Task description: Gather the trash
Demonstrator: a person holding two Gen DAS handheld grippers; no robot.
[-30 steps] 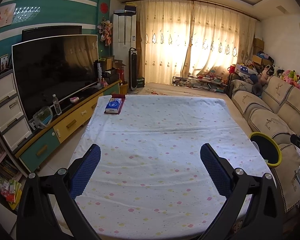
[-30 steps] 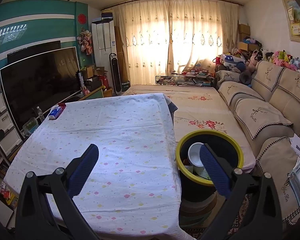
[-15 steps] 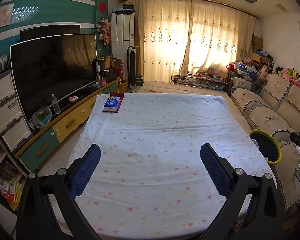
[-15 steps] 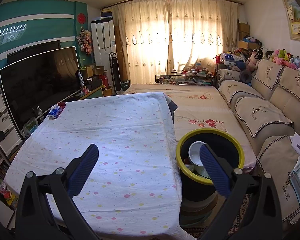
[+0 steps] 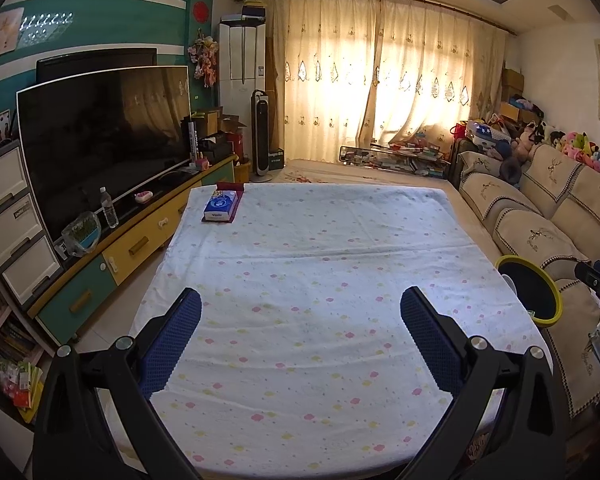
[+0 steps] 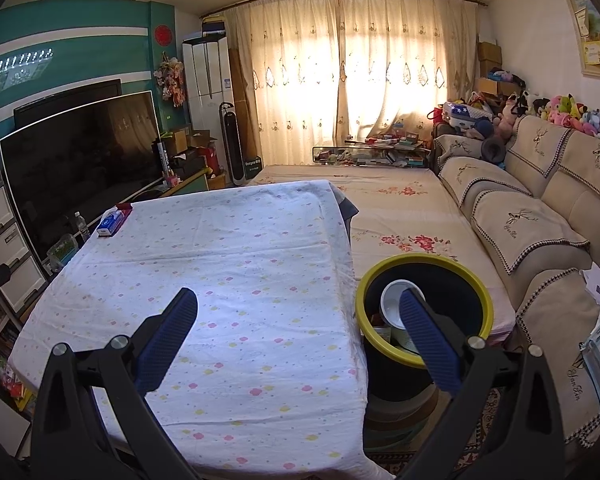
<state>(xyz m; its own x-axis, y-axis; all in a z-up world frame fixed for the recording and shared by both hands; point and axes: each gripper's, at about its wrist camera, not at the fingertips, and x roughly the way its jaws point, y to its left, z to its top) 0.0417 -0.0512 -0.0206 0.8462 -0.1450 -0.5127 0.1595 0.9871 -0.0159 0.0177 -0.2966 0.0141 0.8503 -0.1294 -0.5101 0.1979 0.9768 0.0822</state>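
Right wrist view, trash bin (image 6: 476, 280) behind right jaw, jaws apart, empty

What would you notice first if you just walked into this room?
Probably the big table with its dotted white cloth, bare except for a blue tissue pack at the far left corner. Next, the yellow-rimmed bin beside the table's right edge, with a white cup inside.
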